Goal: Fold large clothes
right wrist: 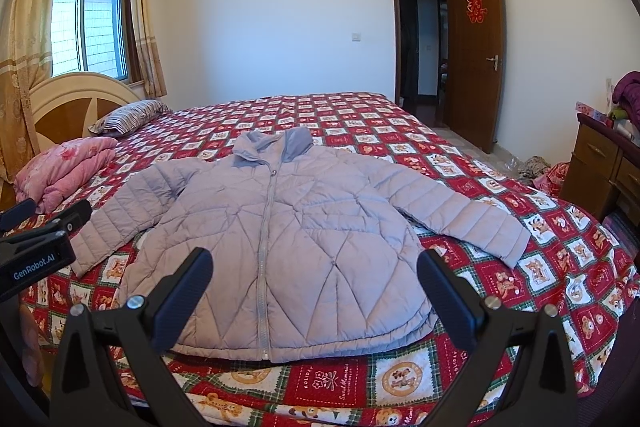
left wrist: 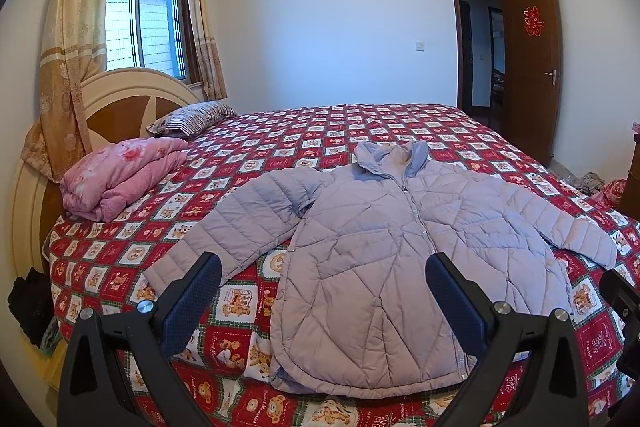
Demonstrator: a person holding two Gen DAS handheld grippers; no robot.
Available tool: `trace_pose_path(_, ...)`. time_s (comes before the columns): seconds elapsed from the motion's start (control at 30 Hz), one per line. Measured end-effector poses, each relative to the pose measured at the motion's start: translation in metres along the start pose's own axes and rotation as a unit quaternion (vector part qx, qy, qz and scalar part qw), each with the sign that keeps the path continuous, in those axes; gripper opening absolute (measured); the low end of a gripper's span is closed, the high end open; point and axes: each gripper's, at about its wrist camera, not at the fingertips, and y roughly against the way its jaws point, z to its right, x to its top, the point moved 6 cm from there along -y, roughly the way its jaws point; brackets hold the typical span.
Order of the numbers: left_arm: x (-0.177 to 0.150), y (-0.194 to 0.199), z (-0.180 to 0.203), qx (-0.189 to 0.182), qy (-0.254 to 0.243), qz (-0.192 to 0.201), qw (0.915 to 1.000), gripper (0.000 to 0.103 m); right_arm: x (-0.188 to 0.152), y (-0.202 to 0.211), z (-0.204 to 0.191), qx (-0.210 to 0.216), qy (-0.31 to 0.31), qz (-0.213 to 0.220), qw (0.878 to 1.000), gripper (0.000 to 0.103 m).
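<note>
A pale lilac quilted jacket (left wrist: 380, 251) lies flat and zipped on the bed, front up, collar toward the far side, both sleeves spread out. In the right wrist view the jacket (right wrist: 280, 247) fills the middle. My left gripper (left wrist: 324, 281) hovers open over the jacket's near left hem, with nothing between its fingers. My right gripper (right wrist: 314, 277) hangs open above the near hem by the zip, also holding nothing. The left gripper's body (right wrist: 36, 247) shows at the left edge of the right wrist view, beside the left sleeve cuff (right wrist: 86, 251).
The bed wears a red patchwork cover (left wrist: 120, 267) with bear prints. A folded pink quilt (left wrist: 120, 179) and a striped pillow (left wrist: 192, 117) lie by the headboard (left wrist: 120, 99). A wooden dresser (right wrist: 600, 171) stands at the right, and an open brown door (right wrist: 476, 55) is behind.
</note>
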Motion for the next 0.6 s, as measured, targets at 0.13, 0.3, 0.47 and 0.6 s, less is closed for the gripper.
trace_pose_path(0.13,-0.0005,-0.0009,0.0004,0.001,-0.001,0.000,1.0000,0.102,0.0002,-0.0014,-0.0002,0.002,-0.002,-0.004,1.000,0.103)
trace_pose_path(0.3,-0.0002,-0.0011,-0.0001,0.001,0.000,0.000,1.0000,0.102,-0.0006,-0.0017,-0.0008,0.003,-0.002,-0.005,1.000,0.103)
trace_pose_path(0.47,-0.0006,-0.0009,0.0002,0.000,0.000,0.000,1.0000,0.102,-0.0031,-0.0042,-0.0015,0.004,-0.006,-0.010,1.000,0.103)
trace_pose_path(0.6,-0.0003,-0.0016,-0.0012,0.002,0.001,0.001,1.0000,0.102,-0.0025,-0.0049,-0.0006,0.005,-0.006,-0.010,1.000,0.103)
